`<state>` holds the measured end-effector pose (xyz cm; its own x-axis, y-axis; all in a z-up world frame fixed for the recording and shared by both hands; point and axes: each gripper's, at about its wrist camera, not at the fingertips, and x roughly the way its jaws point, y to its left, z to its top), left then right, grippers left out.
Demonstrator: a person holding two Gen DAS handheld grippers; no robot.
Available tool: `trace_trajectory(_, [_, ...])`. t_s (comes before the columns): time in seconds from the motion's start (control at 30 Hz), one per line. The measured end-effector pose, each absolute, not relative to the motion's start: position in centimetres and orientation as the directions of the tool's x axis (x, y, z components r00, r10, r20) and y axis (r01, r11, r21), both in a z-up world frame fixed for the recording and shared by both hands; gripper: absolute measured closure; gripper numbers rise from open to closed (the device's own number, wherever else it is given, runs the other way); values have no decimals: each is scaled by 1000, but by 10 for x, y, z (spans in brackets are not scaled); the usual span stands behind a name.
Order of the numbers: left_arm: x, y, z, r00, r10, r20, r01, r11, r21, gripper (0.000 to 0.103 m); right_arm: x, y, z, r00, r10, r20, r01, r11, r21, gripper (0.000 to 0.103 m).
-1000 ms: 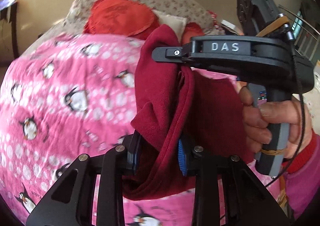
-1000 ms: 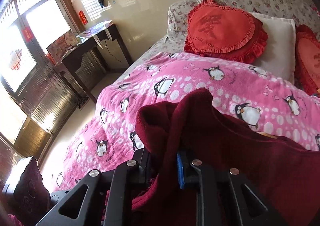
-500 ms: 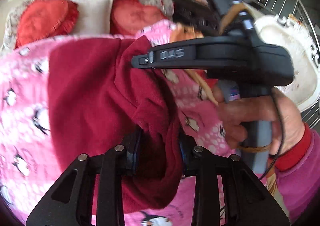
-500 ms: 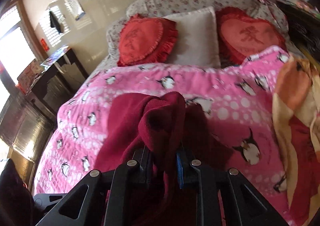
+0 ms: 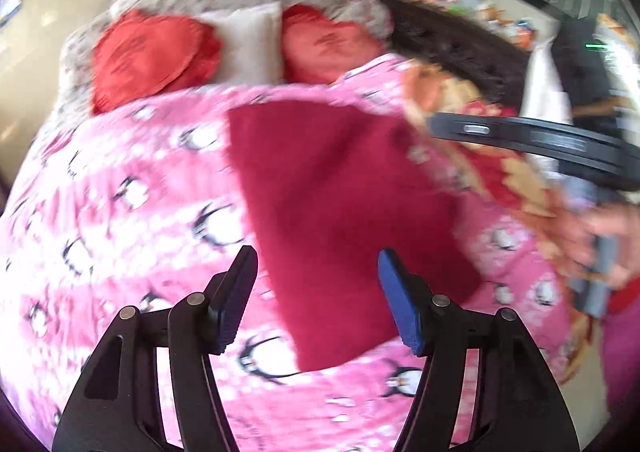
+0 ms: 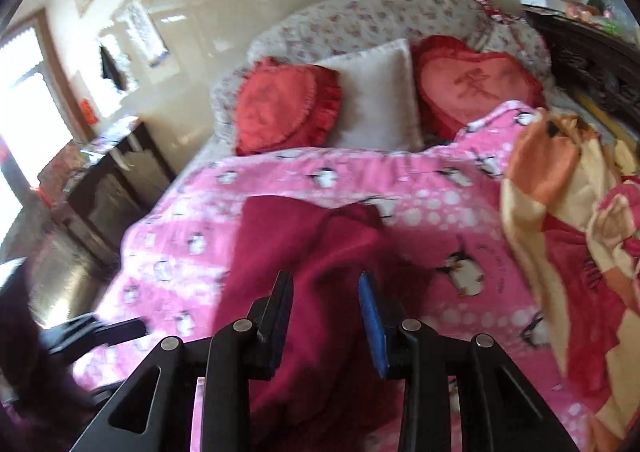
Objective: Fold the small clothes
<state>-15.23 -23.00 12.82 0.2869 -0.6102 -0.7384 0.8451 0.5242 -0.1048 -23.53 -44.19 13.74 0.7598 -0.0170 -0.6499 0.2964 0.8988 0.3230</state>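
Both grippers, left (image 5: 316,294) & right (image 6: 326,322), are gaping wide w/ nothing held; maroon garment (image 5: 340,207) is lying on pink blanket (image 5: 120,179), prob. mid-fold (blurry). Next: regrip an edge.

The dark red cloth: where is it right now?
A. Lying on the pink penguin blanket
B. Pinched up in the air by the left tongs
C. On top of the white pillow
A: the dark red cloth lies spread on the pink penguin blanket, and the left tongs are open, holding nothing.
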Motion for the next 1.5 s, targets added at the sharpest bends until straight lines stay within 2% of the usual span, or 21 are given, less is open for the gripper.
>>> trace_trajectory(0.07, [-150,-234,112,305,-585,-751,827,555,-97,40,-234,-424,132,756,78,-650,223,903,367,71])
trace_trajectory(0.13, [-149,-237,96,287,-566,-773,821,560,-105,40,-229,-409,119,728,105,-677,189,919,346,71])
trace_trajectory(0.27, [-151,-252,65,238,-539,-808,811,568,-140,40,-231,-408,77,611,-24,-791,298,933,202,71])
trace_trajectory(0.33, [-156,-254,55,220,-536,-815,811,565,-153,39,-243,-417,56,587,-59,-807,352,917,189,71])
trace_trajectory(0.5, [-164,-251,73,278,-534,-799,823,561,-88,38,-259,-434,45,633,23,-774,368,870,327,70])
trace_trajectory(0.63, [-156,-252,90,354,-554,-754,816,577,-41,38,-267,-432,86,697,-56,-714,359,891,280,70])
trace_trajectory(0.77, [-133,-272,94,394,-535,-747,782,623,-34,39,-253,-433,110,755,-69,-652,341,891,301,70])
trace_trajectory(0.87, [-119,-285,88,398,-510,-763,759,650,-38,39,-227,-434,108,747,-83,-660,339,901,271,70])
trace_trajectory(1.03, [-111,-300,76,374,-506,-777,761,646,-54,38,-198,-455,81,666,-163,-728,411,894,176,72])
trace_trajectory(1.17, [-112,-305,73,381,-507,-773,763,645,-47,36,-194,-475,61,668,-144,-730,433,873,225,72])
trace_trajectory(1.37, [-112,-305,72,378,-510,-773,758,650,-58,35,-227,-455,95,707,-114,-698,386,889,246,72])
trace_trajectory(1.5, [-114,-305,71,382,-508,-772,751,658,-62,34,-250,-431,82,681,-106,-725,380,897,225,71])
